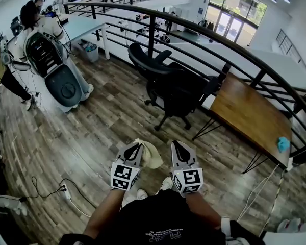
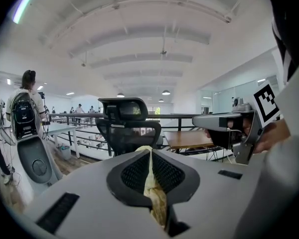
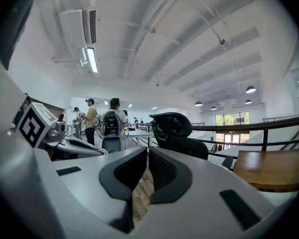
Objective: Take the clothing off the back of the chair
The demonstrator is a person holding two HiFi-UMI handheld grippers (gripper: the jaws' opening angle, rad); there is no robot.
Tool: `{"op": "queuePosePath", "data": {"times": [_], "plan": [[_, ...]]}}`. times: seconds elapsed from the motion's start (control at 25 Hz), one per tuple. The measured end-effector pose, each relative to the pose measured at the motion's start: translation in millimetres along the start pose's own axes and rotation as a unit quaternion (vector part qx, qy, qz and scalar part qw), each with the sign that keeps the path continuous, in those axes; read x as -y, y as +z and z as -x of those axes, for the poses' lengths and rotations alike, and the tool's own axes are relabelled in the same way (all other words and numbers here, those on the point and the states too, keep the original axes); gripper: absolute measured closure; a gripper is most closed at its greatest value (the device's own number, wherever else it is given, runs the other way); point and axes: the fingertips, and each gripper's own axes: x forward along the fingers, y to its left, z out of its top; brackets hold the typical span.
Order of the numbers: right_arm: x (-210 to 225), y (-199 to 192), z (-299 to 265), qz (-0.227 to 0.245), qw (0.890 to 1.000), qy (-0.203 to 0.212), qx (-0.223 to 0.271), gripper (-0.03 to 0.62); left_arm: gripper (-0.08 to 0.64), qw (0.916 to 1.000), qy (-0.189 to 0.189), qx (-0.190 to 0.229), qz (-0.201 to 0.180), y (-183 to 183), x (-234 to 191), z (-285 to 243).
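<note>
Head view, looking steeply down: a person stands on a wood-plank floor (image 1: 92, 131) with a gripper in each hand, side by side low in the picture. The left gripper (image 1: 136, 146) has its jaws pressed on a pale yellow cloth (image 1: 153, 158), which bunches out to the right of its tip, between the two grippers. The right gripper (image 1: 177, 144) sits just beside it with its jaws drawn together. Ahead stands a black office chair (image 1: 168, 86), well apart from the cloth, its back bare. Behind the chair runs a curved black railing (image 1: 151, 34). To the right is a wooden table (image 1: 245, 116) with a small blue thing (image 1: 283, 144) near its far end. People (image 1: 30, 11) stand at the upper left.

Left gripper view: the left gripper (image 2: 150, 151) has its two dark pads closed on the pale yellow cloth (image 2: 153, 185), a thin fold running between them from the tip towards the camera. The office chair (image 2: 127, 126) faces the camera past the jaws, with nothing draped over it. The right gripper (image 2: 229, 128) shows at the right, and the wooden table (image 2: 187, 139) lies behind it.

Right gripper view: the right gripper (image 3: 143, 151) has its jaws brought nearly together, with only a sliver between the pads. Nothing is pinched there; floor planks show through behind the tips. The chair (image 3: 177, 131) is ahead, a little to the right, and the table (image 3: 269, 168) is at the right edge.
</note>
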Motion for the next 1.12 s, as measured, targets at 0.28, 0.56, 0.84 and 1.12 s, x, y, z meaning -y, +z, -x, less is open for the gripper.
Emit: {"op": "queuePosePath", "data": {"times": [0.28,0.56,0.84,1.12], "plan": [[-2,4,-5,0.006,1.0,0.001,0.005,0.569,0.537,0.9994,0.01,0.028,-0.017,11,-7,1],[5,23,-14,0.01,1.0,-0.001,0.026,0.569,0.537,0.9985,0.009,0.045,-0.029,33,-12,-8],[-1,23,-21,0.031,0.999,0.01,0.028,0.569,0.535,0.9984,0.008,0.051,-0.024,33,-18,-10],[-8,21,-31,0.042,0.999,0.014,0.026,0.571,0.535,0.9985,0.003,0.054,-0.013,32,-26,-11]]}}
